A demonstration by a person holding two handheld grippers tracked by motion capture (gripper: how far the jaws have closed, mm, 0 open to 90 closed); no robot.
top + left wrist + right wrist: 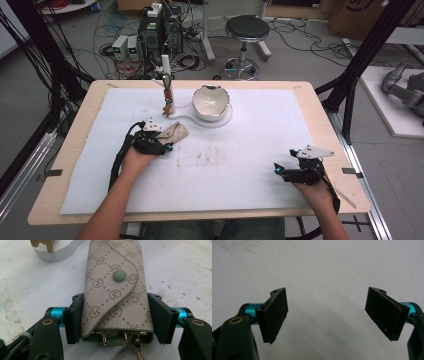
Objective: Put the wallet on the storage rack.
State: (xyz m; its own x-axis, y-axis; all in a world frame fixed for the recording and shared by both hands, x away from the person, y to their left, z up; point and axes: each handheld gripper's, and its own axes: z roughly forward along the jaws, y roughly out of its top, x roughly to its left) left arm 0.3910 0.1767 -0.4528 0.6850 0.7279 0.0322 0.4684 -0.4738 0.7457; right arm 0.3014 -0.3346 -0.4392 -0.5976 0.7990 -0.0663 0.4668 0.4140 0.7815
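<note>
A beige patterned key pouch [173, 133] with a snap button lies on the white mat, left of centre. In the left gripper view the pouch [115, 287] lies lengthwise between the two black jaws, flap up, with metal key hooks at its near end. My left gripper [163, 142] [115, 313] has both pads against the pouch's long sides. My right gripper [279, 170] [328, 312] rests near the table's front right, open, with bare mat between its jaws.
A white bowl [211, 101] sits on a white base at the back centre. Left of it stands a thin upright post with a small brown piece [167, 97]. The white mat [260, 130] covers most of the wooden table. A stool [246, 29] stands beyond the far edge.
</note>
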